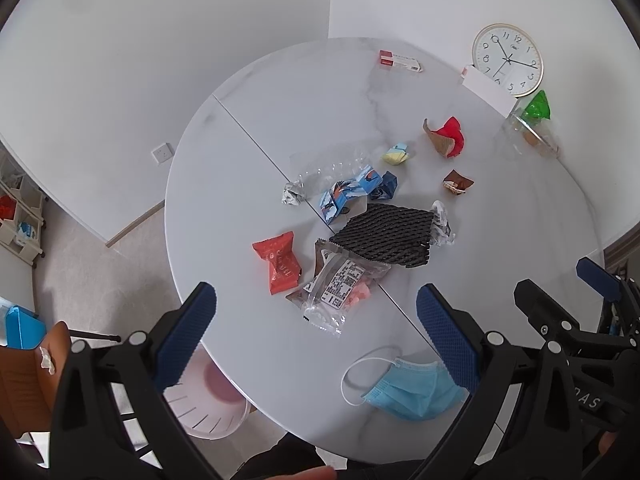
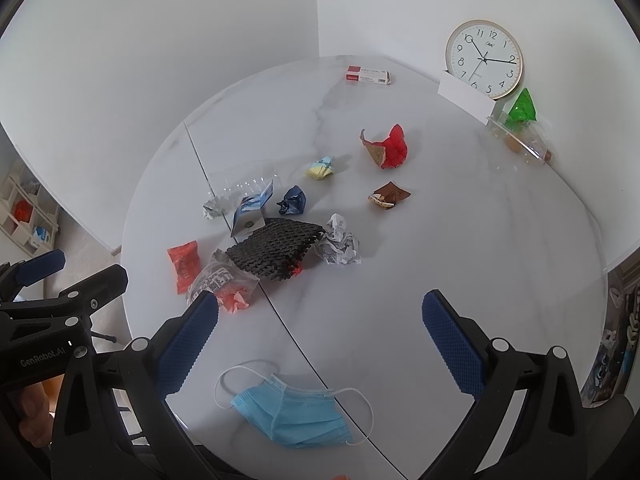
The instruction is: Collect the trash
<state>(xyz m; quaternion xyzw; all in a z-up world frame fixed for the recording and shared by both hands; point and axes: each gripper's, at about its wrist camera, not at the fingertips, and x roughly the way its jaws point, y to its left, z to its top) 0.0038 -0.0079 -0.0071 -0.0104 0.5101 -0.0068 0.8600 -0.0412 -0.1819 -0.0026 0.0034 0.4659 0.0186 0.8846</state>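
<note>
Trash lies scattered on a round white marble table. A blue face mask lies nearest me. Further in are a clear labelled bag, a red wrapper, a black foam net, crumpled paper, a blue carton and a red-and-brown wrapper. My left gripper and right gripper hover open above the near edge, both empty.
A wall clock leans at the back right beside a white box and a clear container with green wrap. A red-white box lies at the far edge. A translucent bin stands below the table's left edge.
</note>
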